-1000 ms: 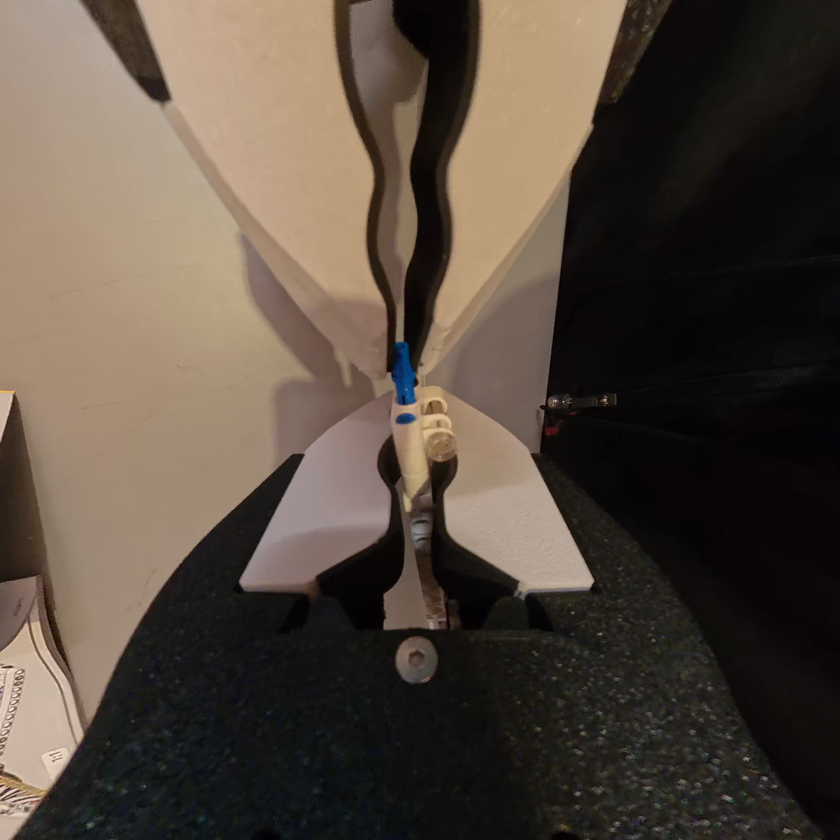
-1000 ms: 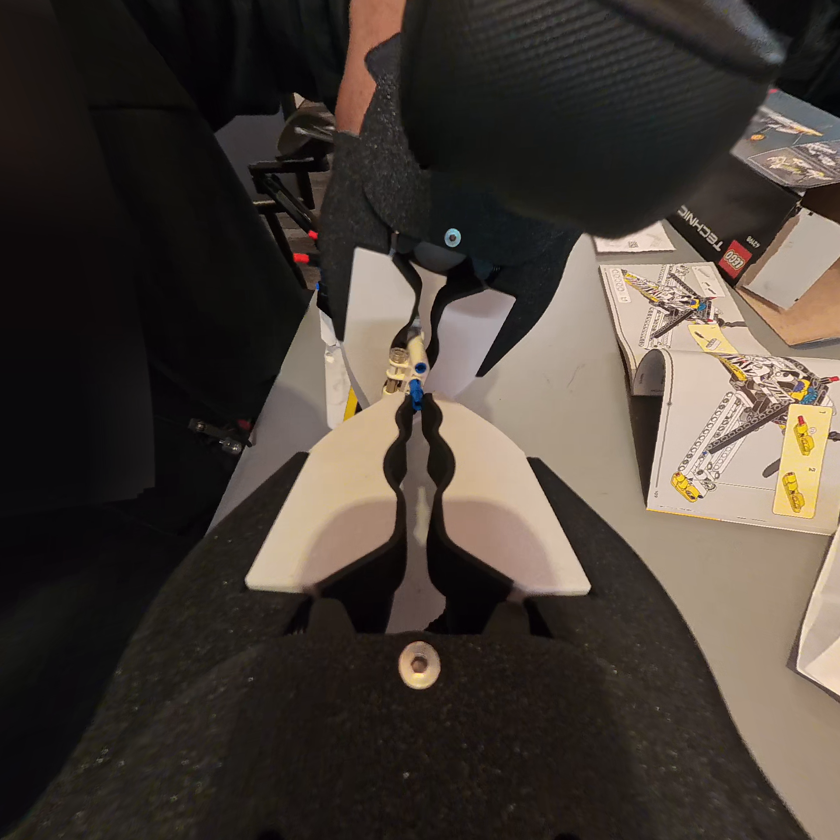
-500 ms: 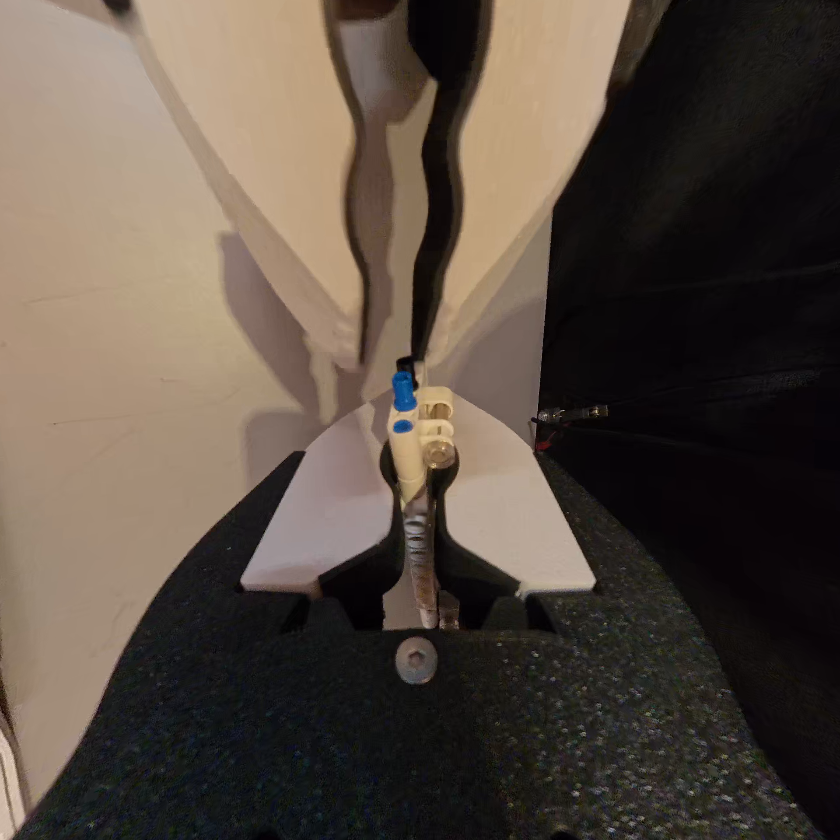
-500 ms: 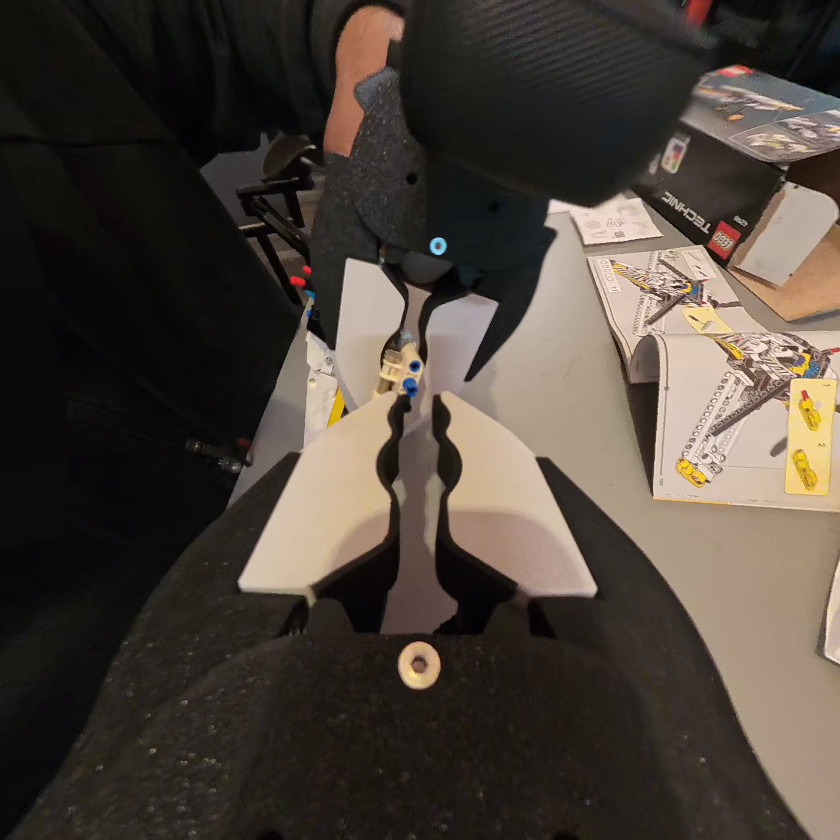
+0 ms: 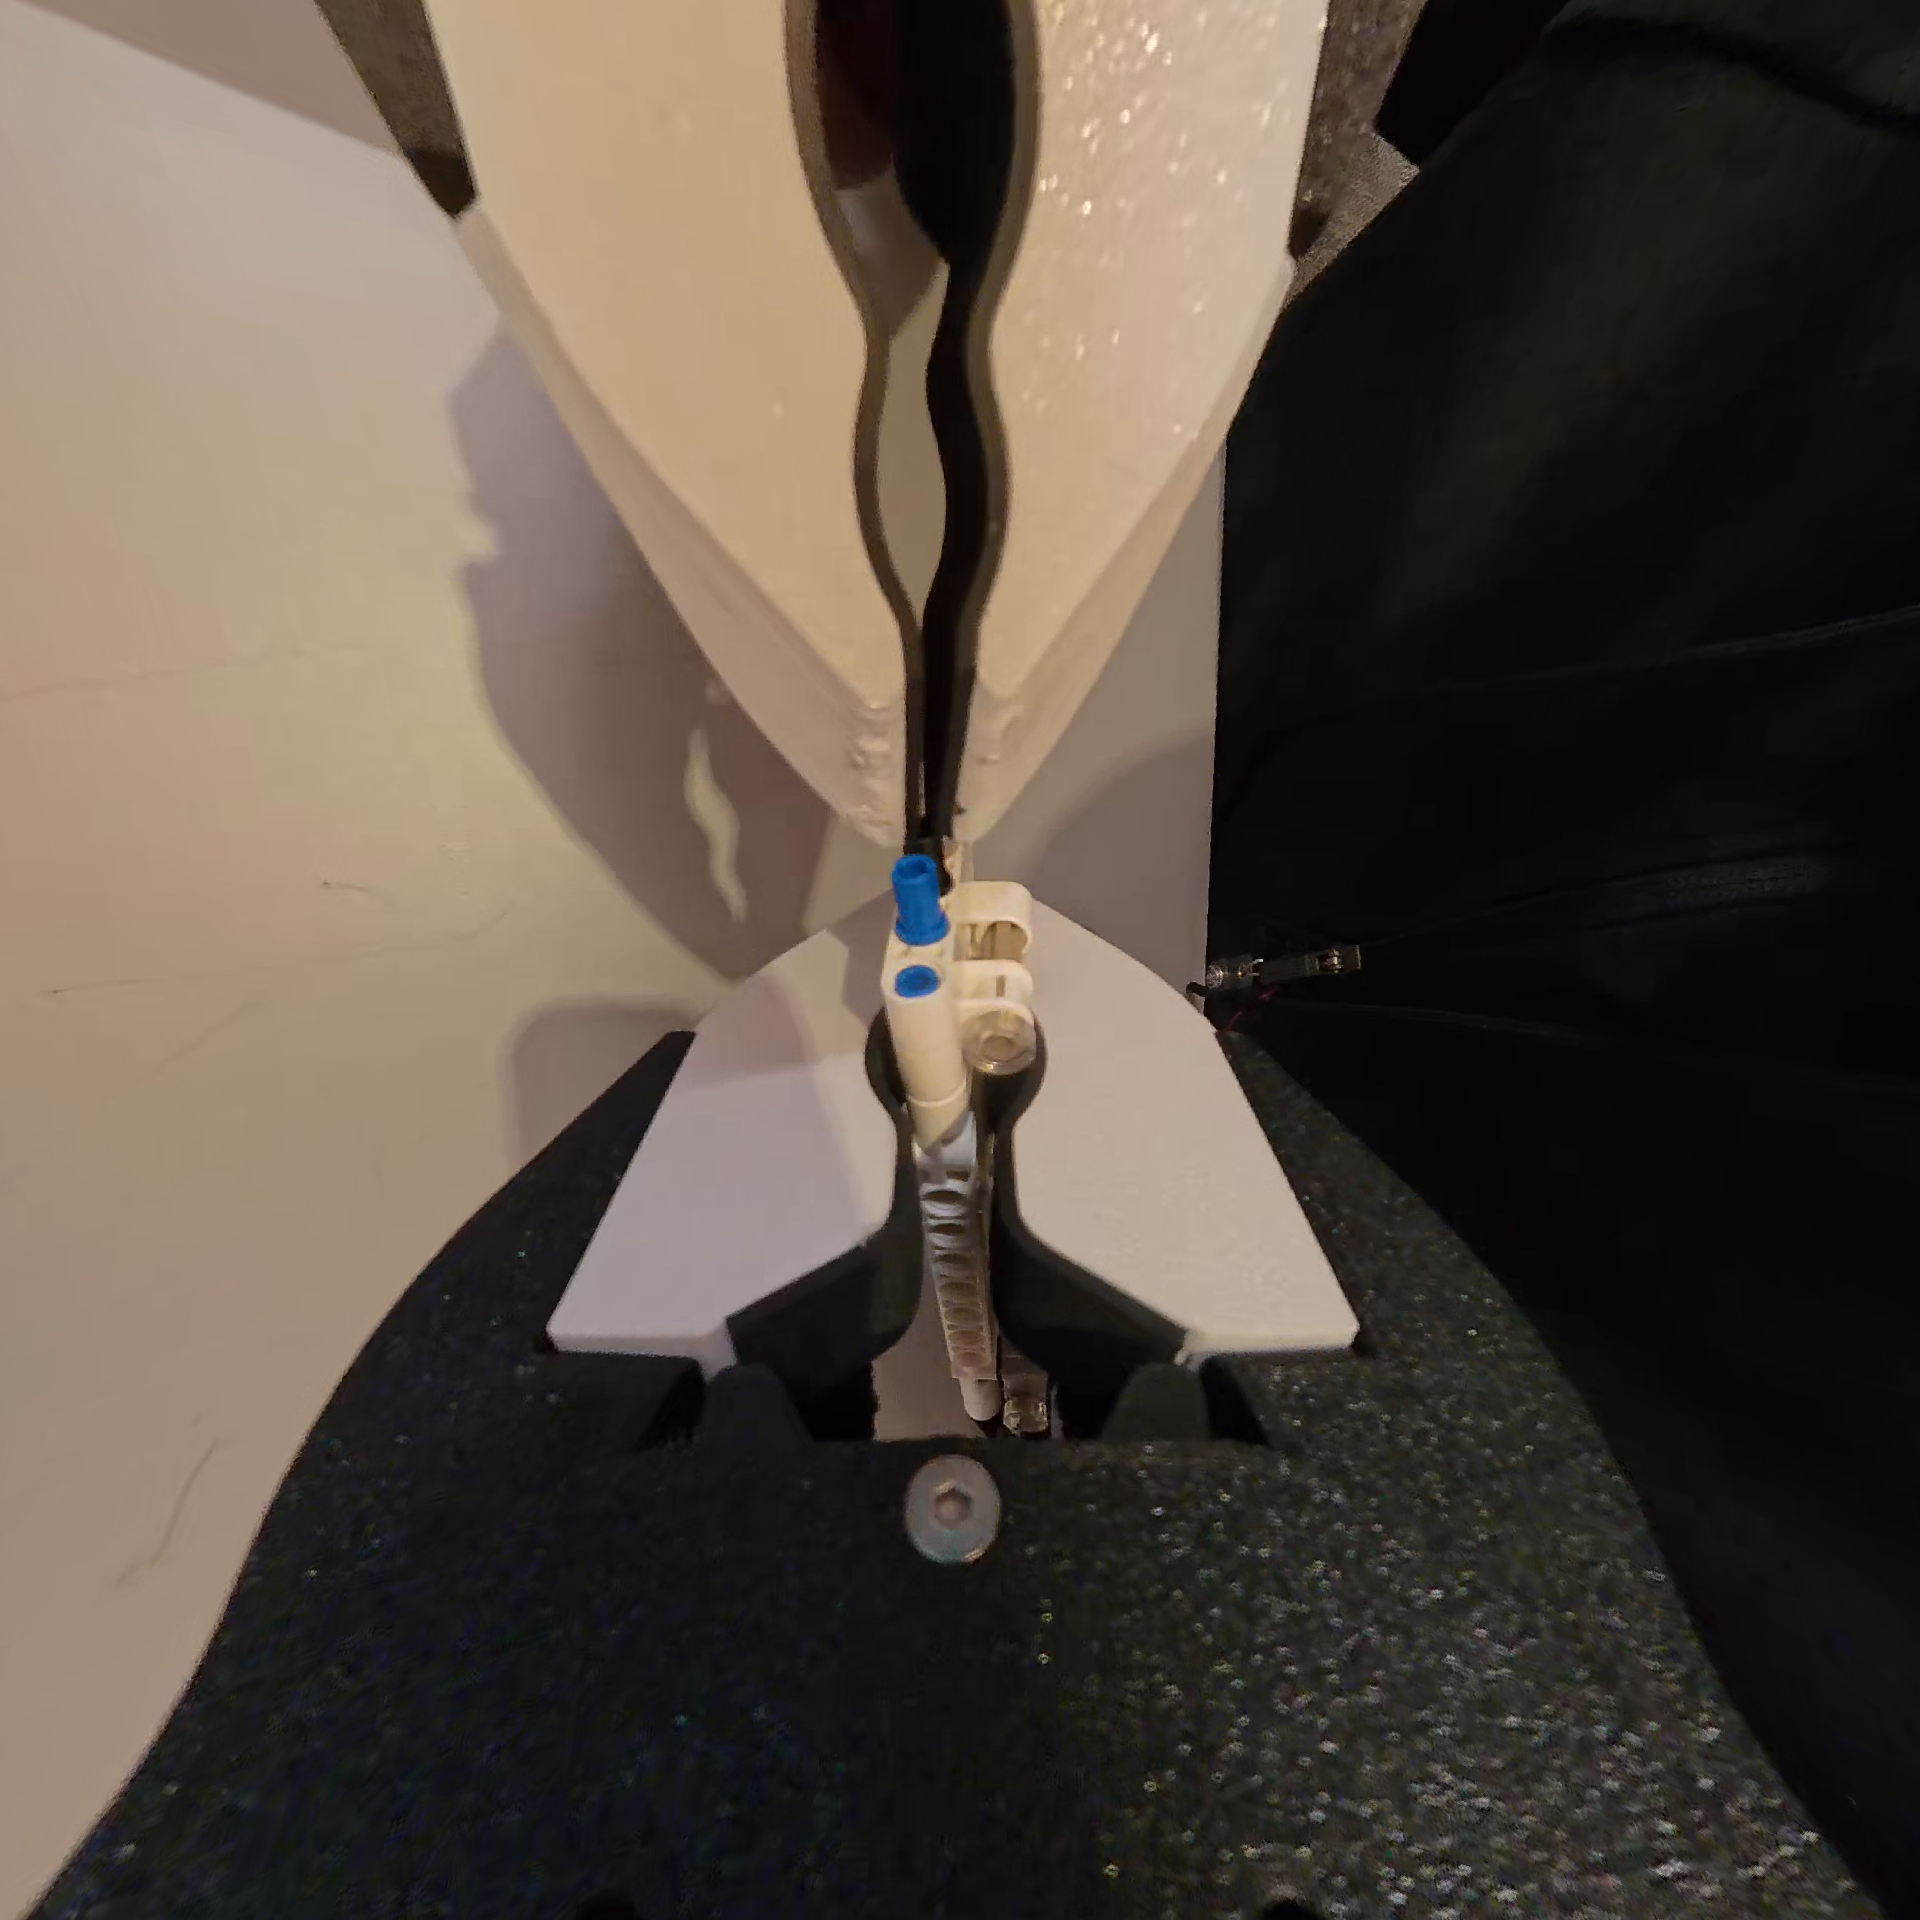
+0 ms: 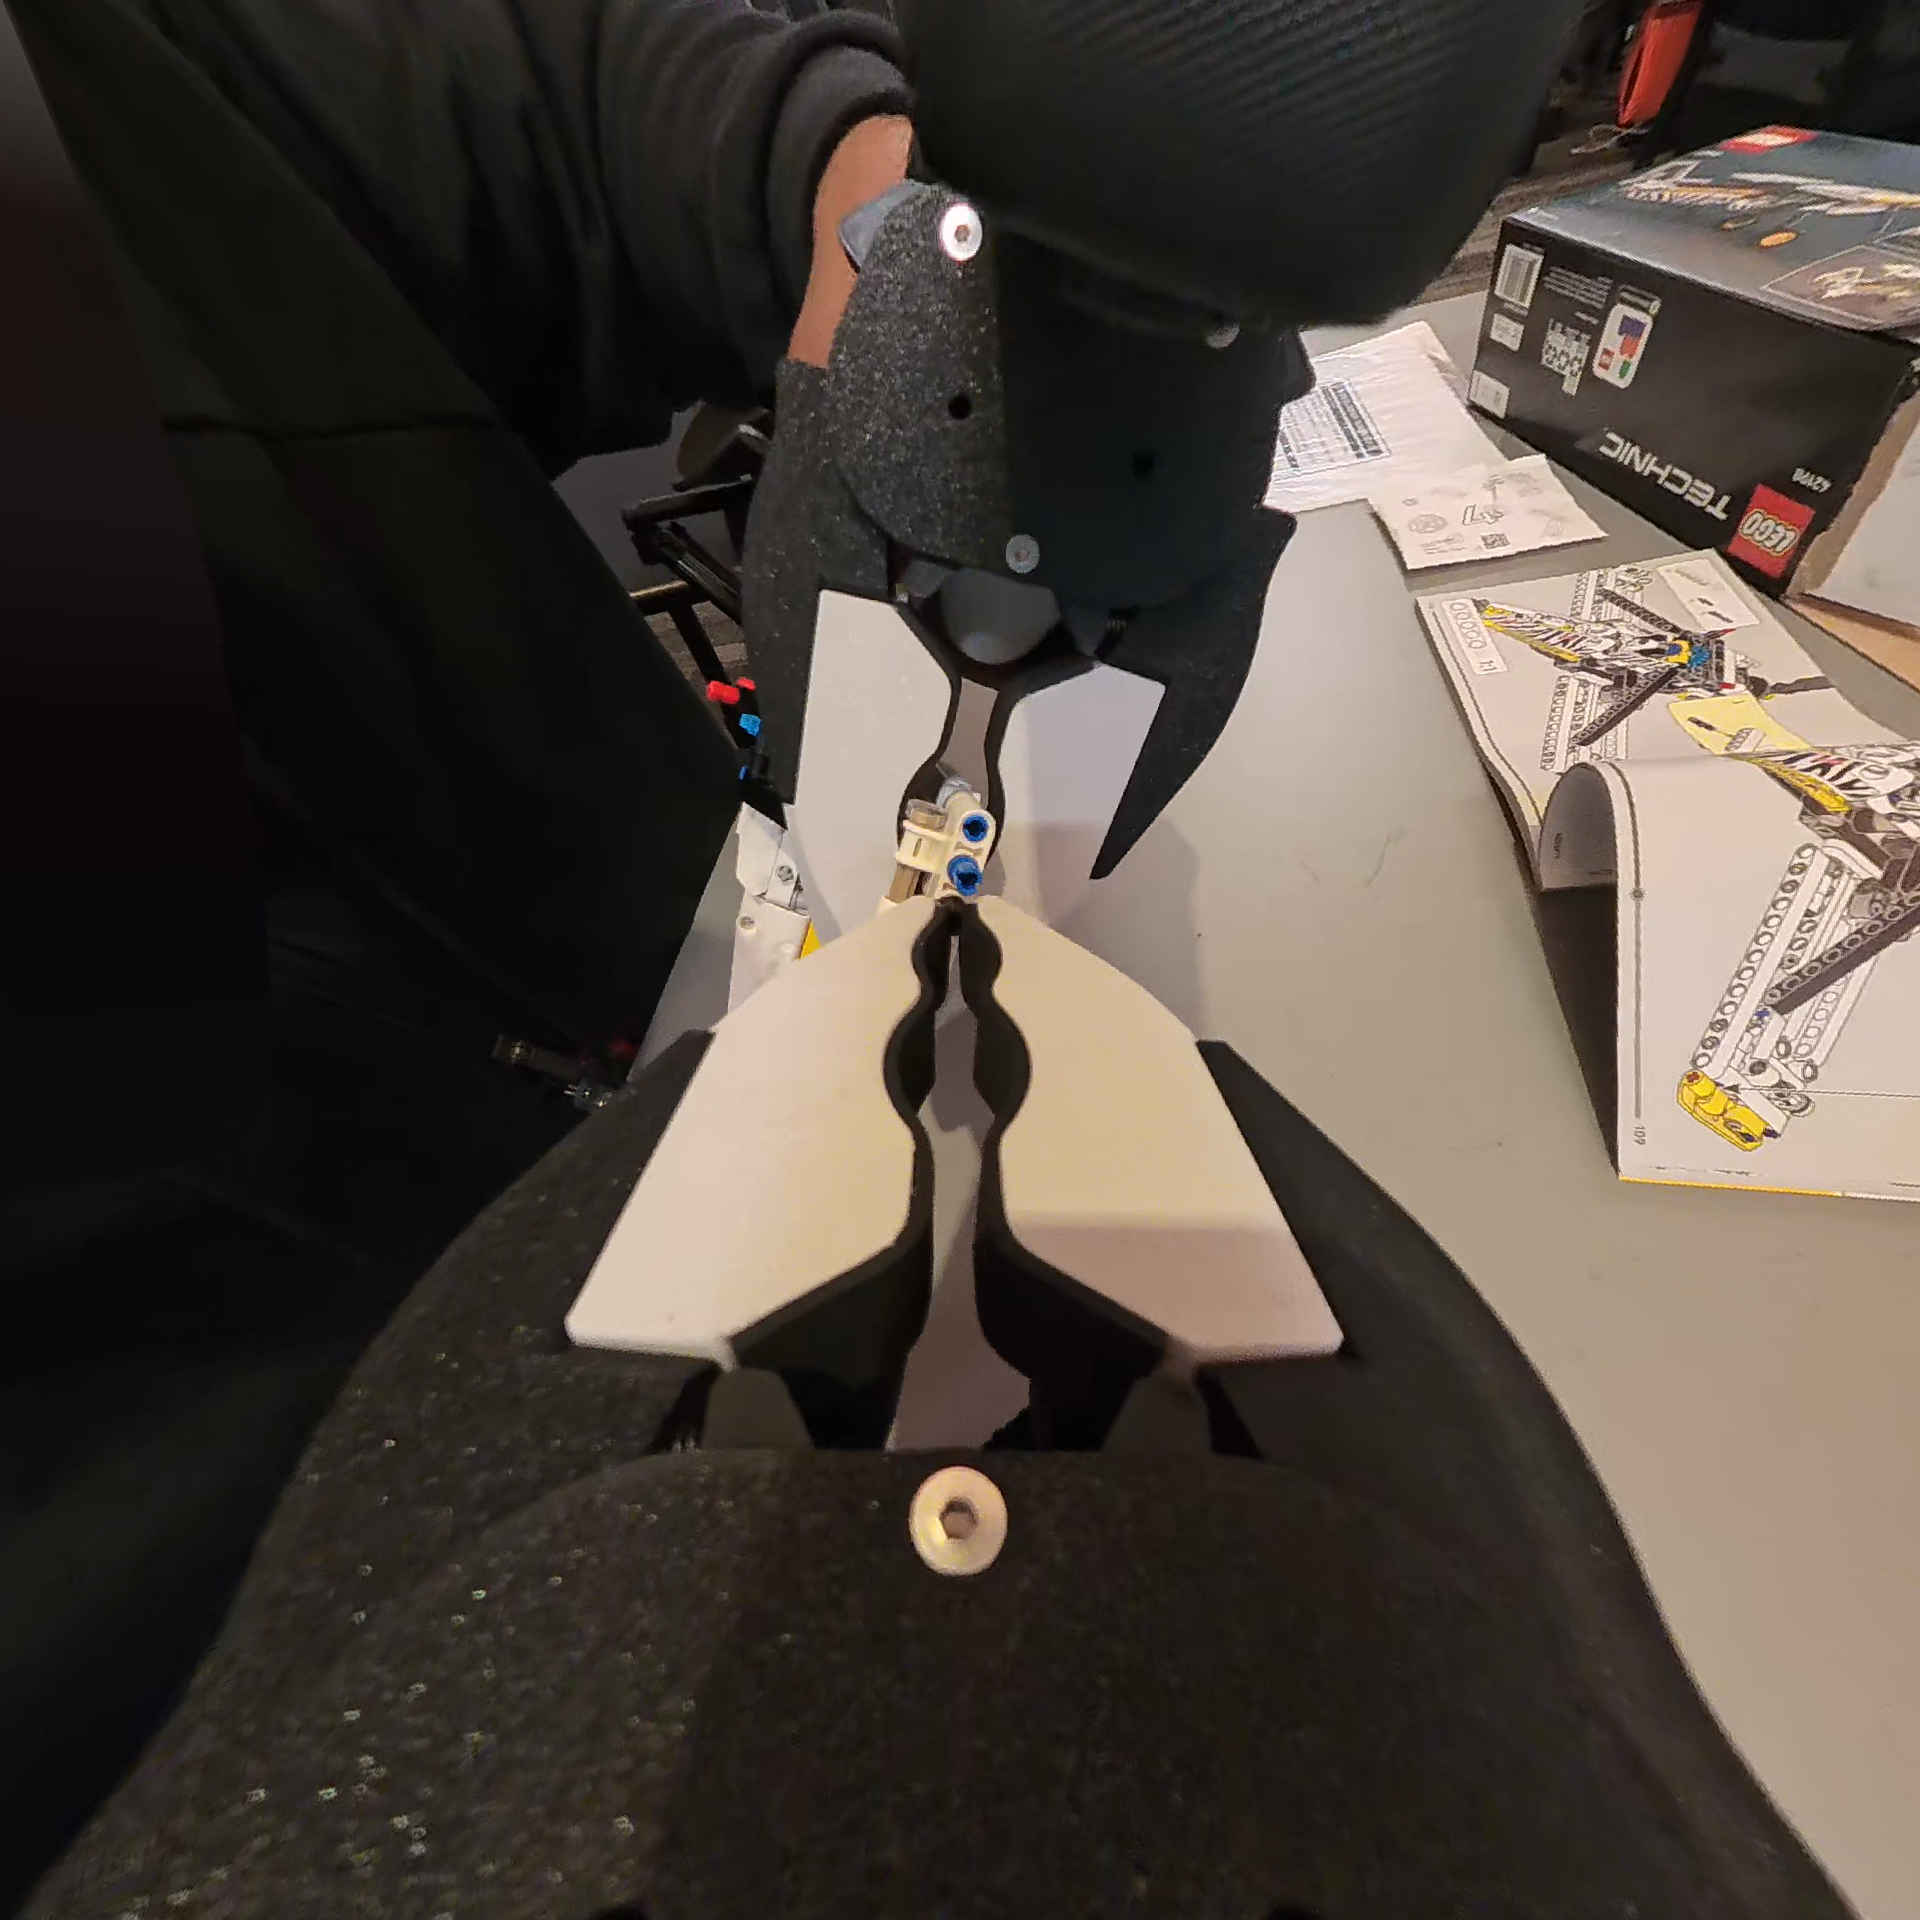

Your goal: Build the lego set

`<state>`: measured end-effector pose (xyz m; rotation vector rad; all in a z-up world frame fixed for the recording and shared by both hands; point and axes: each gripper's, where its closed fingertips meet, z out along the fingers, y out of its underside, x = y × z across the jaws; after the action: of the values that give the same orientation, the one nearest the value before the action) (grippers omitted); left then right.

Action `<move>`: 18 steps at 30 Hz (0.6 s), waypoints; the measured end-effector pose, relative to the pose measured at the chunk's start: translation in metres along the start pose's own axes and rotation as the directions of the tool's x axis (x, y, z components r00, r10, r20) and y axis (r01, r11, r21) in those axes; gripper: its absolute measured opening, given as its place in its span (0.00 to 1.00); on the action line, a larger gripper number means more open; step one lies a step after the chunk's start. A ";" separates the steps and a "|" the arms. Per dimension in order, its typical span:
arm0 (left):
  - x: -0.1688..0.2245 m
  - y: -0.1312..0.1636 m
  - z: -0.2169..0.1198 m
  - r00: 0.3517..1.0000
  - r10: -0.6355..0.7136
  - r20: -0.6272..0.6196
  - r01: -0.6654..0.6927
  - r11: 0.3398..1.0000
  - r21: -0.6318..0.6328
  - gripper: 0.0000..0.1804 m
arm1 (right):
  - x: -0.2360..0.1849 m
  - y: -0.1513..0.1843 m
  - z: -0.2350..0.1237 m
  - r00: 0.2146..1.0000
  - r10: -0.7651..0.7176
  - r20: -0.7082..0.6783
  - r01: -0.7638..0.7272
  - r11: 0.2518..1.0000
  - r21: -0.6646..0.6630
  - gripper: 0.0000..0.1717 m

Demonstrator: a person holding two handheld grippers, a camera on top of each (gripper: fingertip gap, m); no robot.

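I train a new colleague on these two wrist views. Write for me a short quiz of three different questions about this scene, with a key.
1. True or false: the left gripper holds a white toy-brick assembly between its fingers.
2. What colour are the two pins on that assembly?
3. Multiple choice: the open instruction booklet lies on (A) the grey table, (B) the dark box, (C) the floor.

Key: 1 true; 2 blue; 3 A.

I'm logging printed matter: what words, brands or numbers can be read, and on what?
Black box: white lettering and a red logo; I do not quote writing.
Open booklet: small page numbers.
Paper sheets: print too small to read.
Left wrist view: none.
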<state>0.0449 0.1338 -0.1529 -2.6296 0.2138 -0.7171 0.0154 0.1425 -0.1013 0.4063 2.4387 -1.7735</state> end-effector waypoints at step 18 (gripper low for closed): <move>-0.008 0.006 0.004 0.995 -0.057 -0.088 0.063 0.996 0.061 0.05 | 0.011 0.014 -0.002 0.985 0.170 0.022 -0.171 0.983 0.066 0.08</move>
<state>0.0397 0.1320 -0.1618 -2.5572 0.1345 -0.8441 0.0092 0.1500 -0.1165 0.5857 2.2613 -1.7831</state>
